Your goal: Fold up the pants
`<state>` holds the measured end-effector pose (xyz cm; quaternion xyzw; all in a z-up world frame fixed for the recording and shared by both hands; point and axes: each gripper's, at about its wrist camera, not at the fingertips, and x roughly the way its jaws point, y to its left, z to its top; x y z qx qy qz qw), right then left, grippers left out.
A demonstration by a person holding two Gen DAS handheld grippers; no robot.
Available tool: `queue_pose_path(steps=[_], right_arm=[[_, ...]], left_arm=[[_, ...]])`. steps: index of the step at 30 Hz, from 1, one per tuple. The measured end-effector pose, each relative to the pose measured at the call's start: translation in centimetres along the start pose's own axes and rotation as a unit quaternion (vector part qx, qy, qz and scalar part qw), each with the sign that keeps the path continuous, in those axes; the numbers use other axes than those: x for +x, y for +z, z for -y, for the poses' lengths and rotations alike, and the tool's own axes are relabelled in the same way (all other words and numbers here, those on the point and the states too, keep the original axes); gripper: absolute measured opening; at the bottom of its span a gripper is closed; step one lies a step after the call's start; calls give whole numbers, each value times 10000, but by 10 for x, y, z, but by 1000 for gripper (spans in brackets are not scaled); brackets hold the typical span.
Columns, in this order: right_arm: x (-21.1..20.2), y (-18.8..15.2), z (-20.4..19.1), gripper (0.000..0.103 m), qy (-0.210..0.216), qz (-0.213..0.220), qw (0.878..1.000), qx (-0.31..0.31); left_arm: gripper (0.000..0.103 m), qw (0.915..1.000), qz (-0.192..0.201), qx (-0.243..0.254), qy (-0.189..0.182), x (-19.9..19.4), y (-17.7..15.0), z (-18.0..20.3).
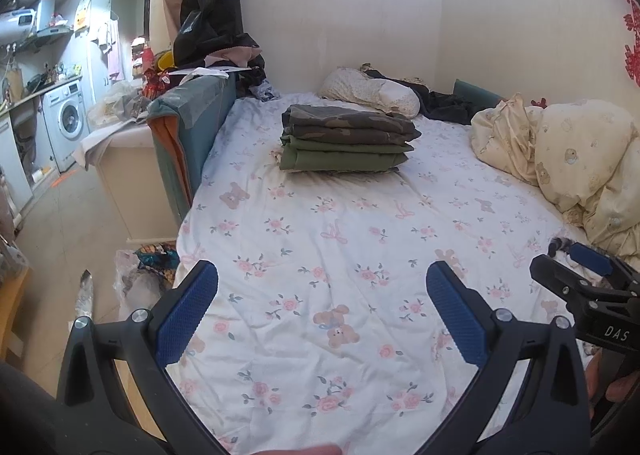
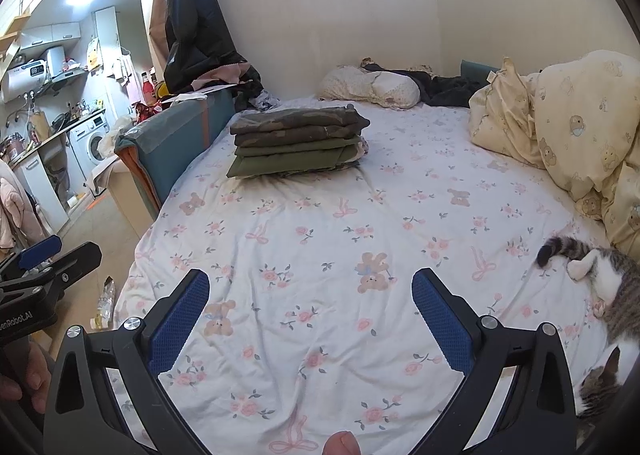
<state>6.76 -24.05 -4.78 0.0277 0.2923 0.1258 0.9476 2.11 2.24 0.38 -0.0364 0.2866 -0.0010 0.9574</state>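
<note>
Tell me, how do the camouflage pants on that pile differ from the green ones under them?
The camouflage pants are mottled brown and green; the green pants are plain olive. The camouflage pants lie on top of the stack; the green pants sit beneath, nearer the floral sheet. Both are folded flat into similar rectangles, and neither gripper touches them.

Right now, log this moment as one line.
left tool open, empty | right tool open, empty | folded pants stack on bed sheet, far | cat at right edge
</note>
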Motion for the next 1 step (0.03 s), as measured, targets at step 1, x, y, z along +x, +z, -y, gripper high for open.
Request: queue_pose_path(steps=[1], right_arm=[[0, 0, 0, 103, 3, 0, 10000, 12]], left_arm=[[103, 10000, -21, 6, 3, 1, -1, 0]])
